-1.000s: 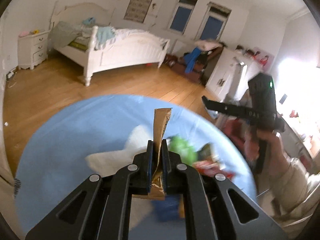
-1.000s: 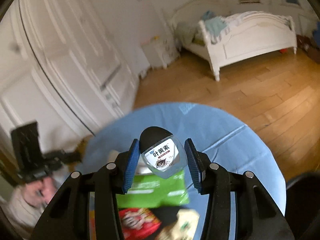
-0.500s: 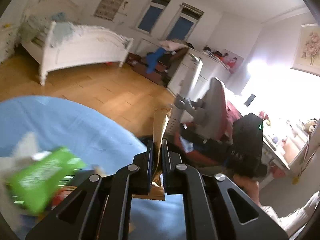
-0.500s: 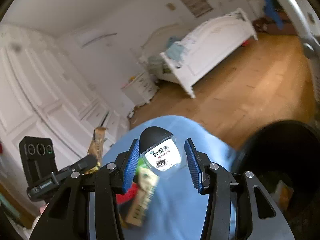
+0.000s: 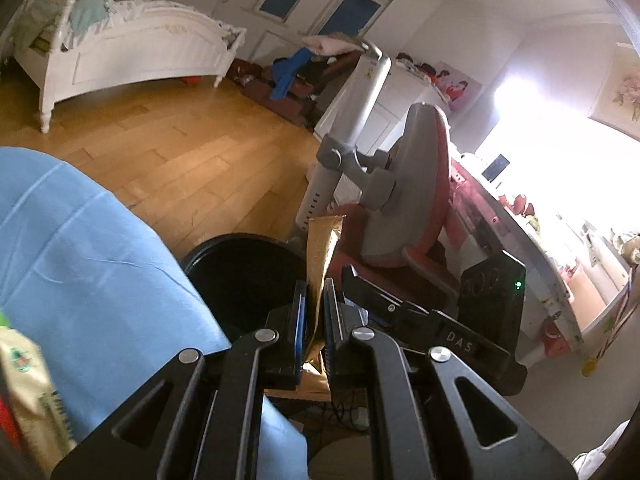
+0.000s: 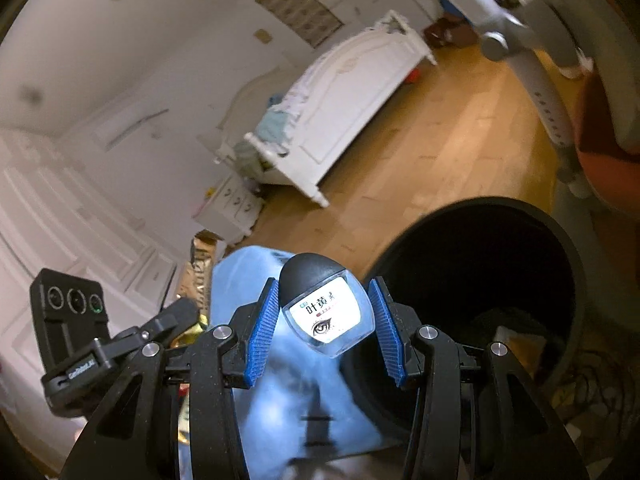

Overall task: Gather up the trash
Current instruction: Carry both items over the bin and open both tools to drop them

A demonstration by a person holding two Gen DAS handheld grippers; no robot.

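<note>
Beside blue-clothed table (image 5: 92,264), above wood floor (image 5: 168,152): left gripper (image 5: 314,300) clamped on gold wrapper (image 5: 322,248), right gripper (image 6: 324,312) clamped on small bottle (image 6: 326,312), near black bin (image 6: 480,280).

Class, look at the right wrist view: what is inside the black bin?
The bin is mostly dark inside. Low down, a pale scrap shows faintly. The right gripper and its small bottle cover the bin's near left side.
</note>
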